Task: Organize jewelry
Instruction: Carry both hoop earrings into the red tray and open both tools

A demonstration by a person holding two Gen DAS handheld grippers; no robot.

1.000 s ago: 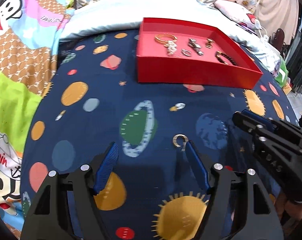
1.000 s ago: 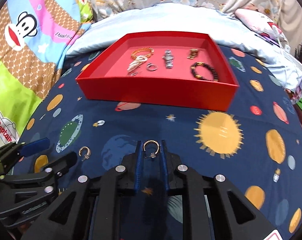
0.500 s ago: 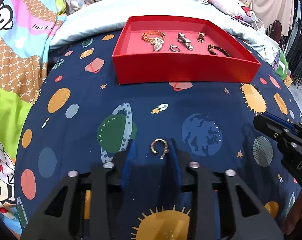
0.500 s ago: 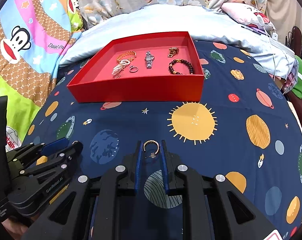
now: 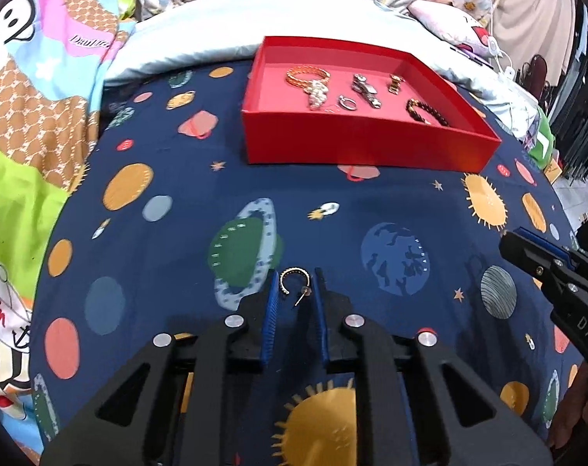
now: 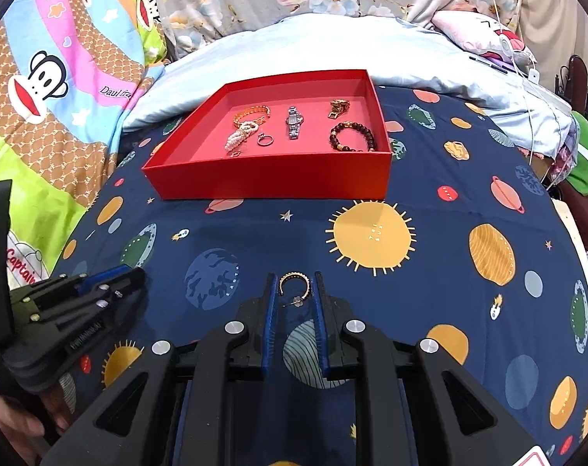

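Note:
My left gripper (image 5: 295,289) is shut on a gold hoop earring (image 5: 290,280) and holds it above the planet-print bedsheet. My right gripper (image 6: 294,289) is shut on a second gold hoop earring (image 6: 294,283), also above the sheet. A red tray (image 5: 356,147) lies farther back, also seen in the right wrist view (image 6: 270,182). It holds a gold bangle (image 6: 251,113), a pearl piece (image 6: 239,136), a small ring (image 6: 265,139), a watch (image 6: 294,121), a gold clasp (image 6: 338,107) and a dark bead bracelet (image 6: 352,136).
The right gripper's body (image 5: 558,272) shows at the right edge of the left wrist view; the left gripper's body (image 6: 68,310) shows at the left of the right wrist view. Pillows and a pale blue quilt (image 6: 332,42) lie behind the tray.
My left gripper closed on the earring that lay on the sheet and lifted it. My right gripper rose and drew back with its earring still held.

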